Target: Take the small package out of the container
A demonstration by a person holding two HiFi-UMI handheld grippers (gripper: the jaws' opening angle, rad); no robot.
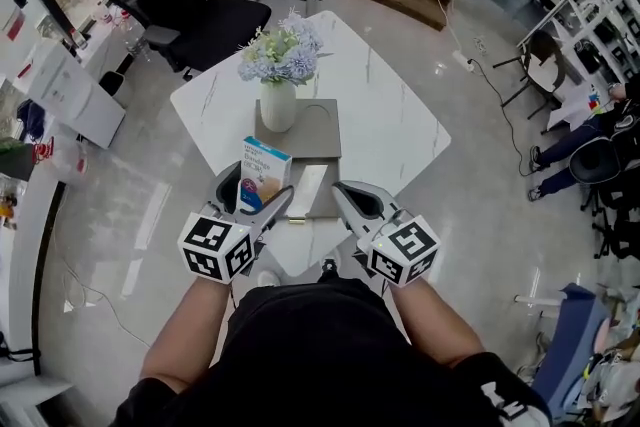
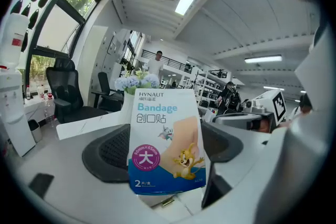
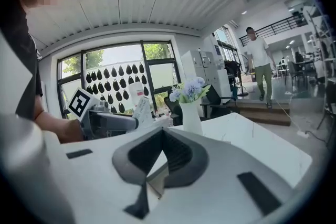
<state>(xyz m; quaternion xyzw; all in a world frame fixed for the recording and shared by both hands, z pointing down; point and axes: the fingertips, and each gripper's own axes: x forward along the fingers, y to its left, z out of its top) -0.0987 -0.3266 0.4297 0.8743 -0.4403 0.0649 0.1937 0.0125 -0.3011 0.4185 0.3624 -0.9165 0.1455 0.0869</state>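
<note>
A small bandage package (image 1: 263, 175), white and blue with a cartoon print, stands upright between the jaws of my left gripper (image 1: 256, 197), lifted just over the front left of the container. In the left gripper view the package (image 2: 167, 139) fills the gap of the left gripper (image 2: 165, 150), which is shut on it. The container (image 1: 322, 203) is a flat grey box with a white inside and a gold clasp (image 1: 297, 220) at its front. My right gripper (image 1: 350, 197) sits beside the box's right edge. Its jaws (image 3: 163, 136) meet at the tips, with nothing seen between them.
A white vase of pale blue flowers (image 1: 279, 75) stands on the grey open lid (image 1: 312, 137) behind the box. All of this rests on a white marble table (image 1: 390, 105). Black office chairs (image 1: 180, 0) stand beyond the table, and a person (image 3: 258, 68) walks in the distance.
</note>
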